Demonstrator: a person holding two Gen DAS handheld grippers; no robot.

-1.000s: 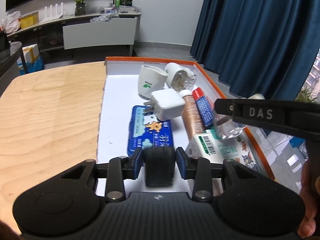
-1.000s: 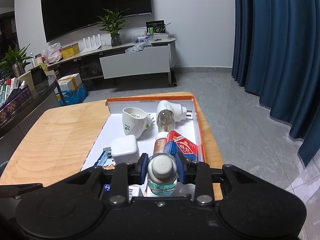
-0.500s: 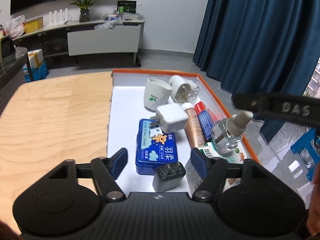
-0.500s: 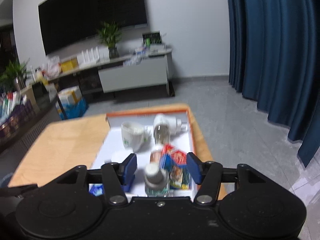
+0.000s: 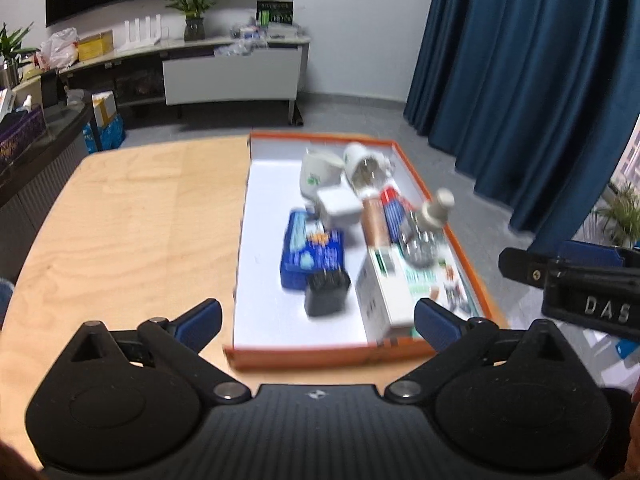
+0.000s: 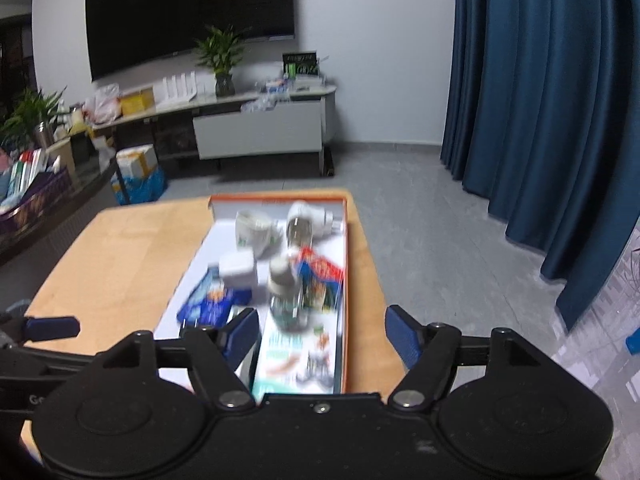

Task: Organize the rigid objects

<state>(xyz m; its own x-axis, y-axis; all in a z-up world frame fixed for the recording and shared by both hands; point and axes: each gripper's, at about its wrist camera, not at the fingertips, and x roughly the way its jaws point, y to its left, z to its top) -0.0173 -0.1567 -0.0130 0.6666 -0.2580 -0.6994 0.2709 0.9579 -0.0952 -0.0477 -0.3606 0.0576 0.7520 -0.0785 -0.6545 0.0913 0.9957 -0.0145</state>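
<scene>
An orange-rimmed box (image 5: 468,268) with a white floor lies on the wooden table (image 5: 132,220). In it are a black plug adapter (image 5: 327,294), a blue tin (image 5: 312,251), a white charger (image 5: 338,206), a clear bottle with a white cap (image 5: 425,229), a white carton (image 5: 384,292) and white plug-in devices (image 5: 320,172). My left gripper (image 5: 318,322) is open and empty, above the box's near edge. My right gripper (image 6: 322,330) is open and empty; the bottle (image 6: 286,300) lies on the carton (image 6: 298,354) ahead of it. The box also shows in the right wrist view (image 6: 343,280).
Bare table top spreads left of the box. The table's right edge runs close beside the box, with grey floor (image 6: 440,248) and blue curtains (image 6: 552,100) beyond. A TV console (image 5: 232,76) stands against the far wall.
Both grippers opened, letting go of the black adapter and the bottle in the box, then drew back and up. Both views are now farther from the box.
</scene>
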